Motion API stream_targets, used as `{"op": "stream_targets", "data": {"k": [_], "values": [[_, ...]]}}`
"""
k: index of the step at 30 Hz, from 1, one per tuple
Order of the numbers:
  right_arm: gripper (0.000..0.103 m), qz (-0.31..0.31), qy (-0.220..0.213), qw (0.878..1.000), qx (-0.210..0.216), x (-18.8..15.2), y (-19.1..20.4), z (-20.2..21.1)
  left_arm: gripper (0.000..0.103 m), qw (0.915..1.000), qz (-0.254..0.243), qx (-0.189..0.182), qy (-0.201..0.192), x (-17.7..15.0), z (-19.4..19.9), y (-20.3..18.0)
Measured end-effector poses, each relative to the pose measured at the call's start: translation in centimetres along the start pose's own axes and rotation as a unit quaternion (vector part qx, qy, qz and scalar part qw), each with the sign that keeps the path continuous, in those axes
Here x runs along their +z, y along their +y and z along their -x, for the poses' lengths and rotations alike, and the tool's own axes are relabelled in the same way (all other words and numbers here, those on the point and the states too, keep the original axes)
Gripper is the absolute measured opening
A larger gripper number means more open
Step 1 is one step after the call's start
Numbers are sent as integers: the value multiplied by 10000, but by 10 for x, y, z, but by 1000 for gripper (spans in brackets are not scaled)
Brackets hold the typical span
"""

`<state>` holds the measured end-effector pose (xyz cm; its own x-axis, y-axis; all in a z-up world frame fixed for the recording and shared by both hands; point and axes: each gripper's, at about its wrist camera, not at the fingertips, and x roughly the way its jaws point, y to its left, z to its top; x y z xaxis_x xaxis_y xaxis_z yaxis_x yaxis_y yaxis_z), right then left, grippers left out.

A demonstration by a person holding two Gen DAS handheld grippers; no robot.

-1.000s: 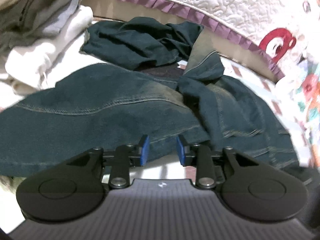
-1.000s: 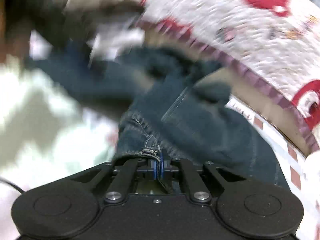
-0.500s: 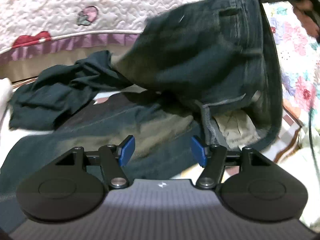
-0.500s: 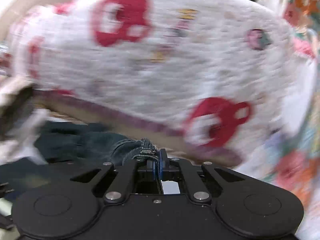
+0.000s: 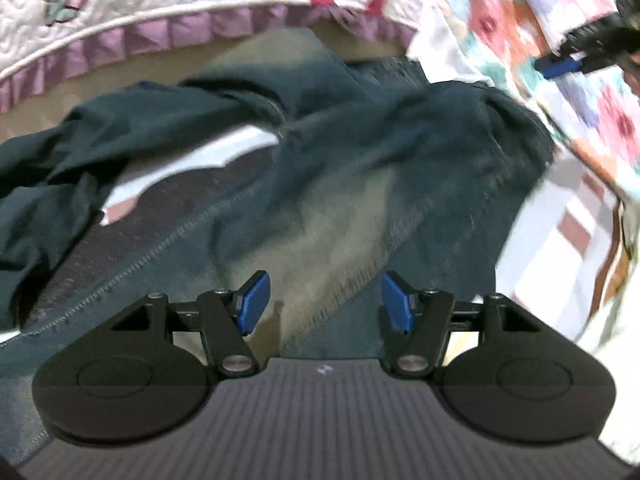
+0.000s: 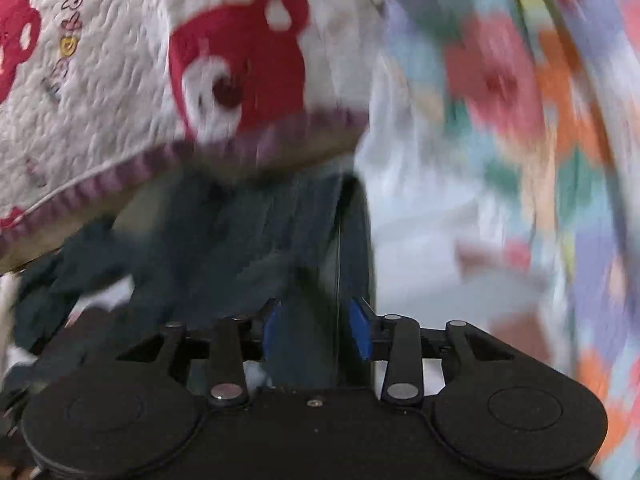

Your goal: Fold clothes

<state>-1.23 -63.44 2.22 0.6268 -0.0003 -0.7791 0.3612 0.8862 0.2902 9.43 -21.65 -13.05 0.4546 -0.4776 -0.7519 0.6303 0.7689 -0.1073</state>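
Dark blue jeans (image 5: 340, 184) lie crumpled on the bed, a faded patch just ahead of my left gripper (image 5: 325, 303), which is open and empty right above the denim. A dark green garment (image 5: 72, 148) lies bunched at the left. My right gripper (image 6: 316, 330) is open, its blue pads on either side of the blurred jeans (image 6: 288, 240) below it without gripping them. The right gripper also shows far off at the upper right of the left wrist view (image 5: 576, 60).
A white quilt with red bears and a purple frilled edge (image 5: 160, 28) runs behind the clothes; it also shows in the right wrist view (image 6: 200, 80). A floral blanket (image 6: 520, 120) fills the right side. Checked bedsheet (image 5: 568, 232) shows to the right of the jeans.
My right gripper was shut on the jeans' waistband and lifted it; now it has opened and the jeans have dropped onto the bed. My left gripper has opened wider and swung right.
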Motion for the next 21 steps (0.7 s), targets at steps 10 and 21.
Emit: {"op": "stream_targets", "data": {"k": [10,21], "values": [[62,-2298,222,9690,880,-116,-54,-29,62,9992,225,91,314,-41,36,20],[66,-2551,-82,9625,920,-110,-29,-85,69,9945,261,952,344,-89,108,56]]}}
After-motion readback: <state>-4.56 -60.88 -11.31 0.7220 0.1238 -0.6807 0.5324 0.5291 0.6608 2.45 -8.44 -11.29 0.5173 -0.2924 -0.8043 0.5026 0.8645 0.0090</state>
